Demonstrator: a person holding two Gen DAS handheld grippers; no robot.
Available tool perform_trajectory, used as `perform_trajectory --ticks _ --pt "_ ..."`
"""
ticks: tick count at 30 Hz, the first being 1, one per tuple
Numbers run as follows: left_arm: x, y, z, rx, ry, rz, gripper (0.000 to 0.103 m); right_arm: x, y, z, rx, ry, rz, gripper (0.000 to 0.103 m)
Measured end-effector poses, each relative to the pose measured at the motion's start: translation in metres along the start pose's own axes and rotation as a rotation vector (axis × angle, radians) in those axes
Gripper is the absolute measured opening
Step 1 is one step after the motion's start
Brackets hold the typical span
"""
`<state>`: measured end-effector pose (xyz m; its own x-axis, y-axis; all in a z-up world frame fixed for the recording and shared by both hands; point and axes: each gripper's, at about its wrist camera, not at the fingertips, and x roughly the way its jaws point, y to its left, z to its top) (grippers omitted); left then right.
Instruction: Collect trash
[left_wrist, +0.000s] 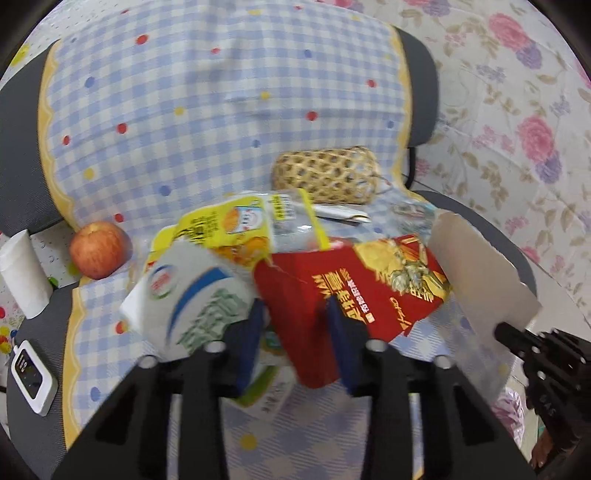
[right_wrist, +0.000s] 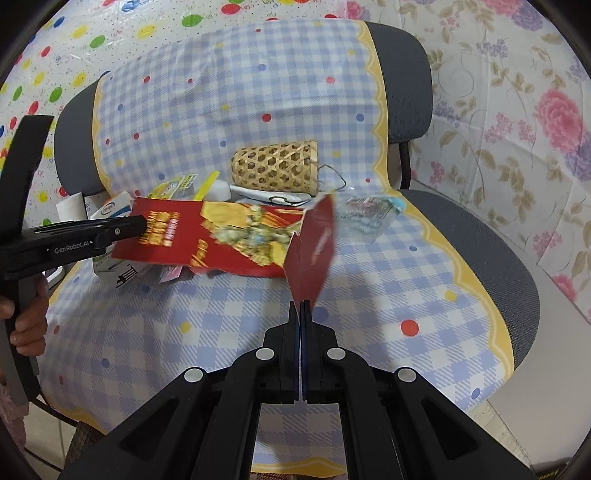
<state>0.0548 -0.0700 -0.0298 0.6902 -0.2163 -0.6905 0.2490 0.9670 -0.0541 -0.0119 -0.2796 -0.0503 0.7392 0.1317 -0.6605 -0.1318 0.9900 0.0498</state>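
The right gripper (right_wrist: 301, 306) has its jaws pressed together on the near flap of the red box (right_wrist: 236, 236), a flattened red carton with gold print that lies across the middle of the chair seat (right_wrist: 480, 236). The left gripper (left_wrist: 295, 325) comes in from the seat's left side; its jaws are partly apart with the carton's other edge between the blue pads (left_wrist: 341, 332), and I cannot tell whether they press it yet. Under and behind the carton sits the rest of the trash: a white carton (left_wrist: 192, 295) with blue and green print beside the left finger, a yellow wrapper (left_wrist: 229, 225) behind it, and a clear wrapper (right_wrist: 369, 214) further toward the seat's right edge. A wicker basket (right_wrist: 275, 168) lies on its side at the back of the seat, against the checked cloth (right_wrist: 229, 332), and an apple (left_wrist: 98, 249) rests near the seat's left edge. The step in hand looks like taking the red box with both grippers. Next the left jaws would need to close fully on the edge, then both hands lift together so the thin card does not tear or drag the loose wrappers along.
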Motion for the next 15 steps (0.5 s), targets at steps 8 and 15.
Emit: perform_trajectory --ticks 8,15 --pt "-0.022 -0.027 -0.016 0.075 -0.042 -0.124 0.002 -0.007 -0.01 0.0 0.026 -0.003 -0.016 0.001" --pt "-0.025 -0.051 -0.039 0.163 -0.054 -0.144 0.003 -0.015 -0.022 -0.009 0.031 0.002 -0.041 0.001"
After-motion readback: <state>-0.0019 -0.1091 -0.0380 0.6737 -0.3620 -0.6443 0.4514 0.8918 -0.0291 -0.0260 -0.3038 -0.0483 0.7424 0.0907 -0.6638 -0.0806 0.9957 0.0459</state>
